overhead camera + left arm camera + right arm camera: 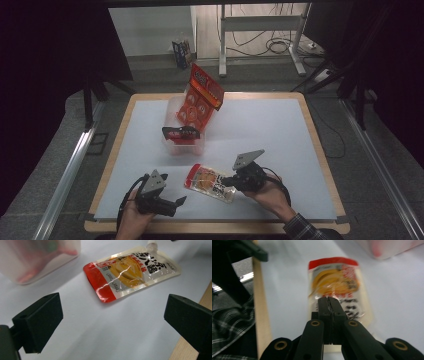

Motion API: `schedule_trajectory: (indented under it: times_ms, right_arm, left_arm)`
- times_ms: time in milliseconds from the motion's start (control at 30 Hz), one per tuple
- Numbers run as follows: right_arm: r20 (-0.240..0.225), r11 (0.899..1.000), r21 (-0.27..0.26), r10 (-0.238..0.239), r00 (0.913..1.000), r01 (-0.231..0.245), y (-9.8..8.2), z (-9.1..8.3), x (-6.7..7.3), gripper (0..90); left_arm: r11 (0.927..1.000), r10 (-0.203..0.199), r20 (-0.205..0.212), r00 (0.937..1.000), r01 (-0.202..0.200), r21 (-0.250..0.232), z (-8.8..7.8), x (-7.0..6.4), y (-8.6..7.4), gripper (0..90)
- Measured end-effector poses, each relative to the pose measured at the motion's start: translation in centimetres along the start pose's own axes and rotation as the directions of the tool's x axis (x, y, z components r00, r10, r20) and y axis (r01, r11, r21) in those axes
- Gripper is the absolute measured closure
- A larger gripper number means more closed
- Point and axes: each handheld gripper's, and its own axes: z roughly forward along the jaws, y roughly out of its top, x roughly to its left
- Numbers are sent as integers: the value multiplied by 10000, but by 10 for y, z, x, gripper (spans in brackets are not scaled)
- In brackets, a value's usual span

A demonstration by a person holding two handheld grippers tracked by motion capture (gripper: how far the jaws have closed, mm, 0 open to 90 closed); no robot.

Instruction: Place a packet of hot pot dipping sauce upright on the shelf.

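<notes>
Lying flat on the table (280,130) near its front edge, the pouch (210,183) has the right gripper (231,181) pinching its spout end; the left gripper (181,201) rests nearby, jaws spread wide.

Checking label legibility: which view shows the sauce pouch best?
Left gripper view: the sauce pouch lies whole, sharp, print readable. The high view shows it small; the right gripper view shows it blurred, partly behind the shut right gripper.

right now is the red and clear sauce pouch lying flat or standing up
Lying flat. The red and clear sauce pouch rests face up on the white table top, its printed front showing, with the shut right gripper at its white end.
</notes>
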Motion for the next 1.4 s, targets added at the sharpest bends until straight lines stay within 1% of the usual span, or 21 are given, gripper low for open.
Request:
schedule_trajectory:
  times_ms: [133, 233, 300, 400, 500, 600, 667, 700, 733, 767, 800, 867, 933, 1067, 1100, 1167, 1333, 1400]
  right_arm:
    - [23, 9996, 148, -250, 9997, 249, -9, 0, 15, 889]
    - [161, 9986, 352, -401, 9991, 395, -15, 2, 25, 888]
    - [166, 9983, 446, -393, 9991, 385, -19, 3, 27, 888]
    - [122, 9985, 496, -231, 9997, 224, -25, 5, 28, 889]
    - [-50, 9987, 496, -123, 9999, 125, -28, 9, 30, 888]
    - [-214, 9971, 705, -266, 9994, 280, -29, 18, 33, 888]
    - [-219, 9955, 866, -375, 9991, 393, -30, 22, 35, 888]
    - [-127, 9941, 971, -464, 9988, 475, -31, 24, 35, 888]
    - [74, 9920, 1106, -616, 9981, 604, -32, 26, 35, 888]
    - [268, 9900, 1225, -731, 9970, 693, -32, 28, 35, 889]
    - [307, 9891, 1263, -804, 9963, 759, -33, 28, 34, 889]
    - [348, 9898, 1247, -737, 9967, 688, -33, 28, 32, 890]
    - [435, 9892, 1261, -802, 9958, 742, -33, 28, 30, 890]
    - [597, 9917, 1206, -528, 9968, 453, -33, 26, 23, 890]
    - [744, 9928, 1162, -384, 9965, 296, -34, 25, 21, 890]
    - [962, 9934, 1131, -299, 9949, 189, -34, 23, 15, 890]
    - [1301, 9949, 1011, -67, 9915, -66, -35, 20, 2, 891]
    - [1537, 9949, 1000, -19, 9881, -136, -34, 19, -3, 891]
  left_arm:
    - [10000, 47, -24, 10000, -47, -48, 0, 0, 0, 20]
    - [10000, 50, -49, 10000, -50, -67, -1, 0, 0, 21]
    - [10000, 74, -79, 9999, -74, -61, -1, 0, 0, 21]
    - [10000, 54, -77, 10000, -54, -59, -1, 1, 0, 22]
    - [10000, 14, -95, 10000, -14, -24, 0, 2, -1, 23]
    - [10000, 17, -102, 9999, -18, -28, 0, 2, -1, 24]
    - [10000, 28, -95, 10000, -28, -14, 0, 2, -1, 24]
    - [10000, 36, -94, 9999, -36, -2, 0, 2, -1, 24]
    - [10000, 43, -100, 9999, -43, 7, 0, 2, -1, 24]
    - [10000, 47, -105, 9999, -47, 13, 1, 2, -1, 24]
    - [10000, 55, -109, 9999, -55, 24, 1, 2, -1, 24]
    - [10000, 60, -110, 9999, -60, 26, 1, 1, -1, 24]
    - [10000, 63, -113, 9999, -62, 28, 1, 1, -1, 25]
    - [10000, 84, -114, 9999, -84, 42, 1, 1, 0, 26]
    - [10000, 83, -104, 9999, -83, 42, 1, 1, 0, 26]
    - [10000, 63, -52, 10000, -62, 50, 2, 2, 0, 26]
    - [10000, -25, 85, 10000, 25, 39, 2, 1, 1, 30]
    - [10000, -54, 153, 9999, 53, 22, 3, 1, 2, 32]
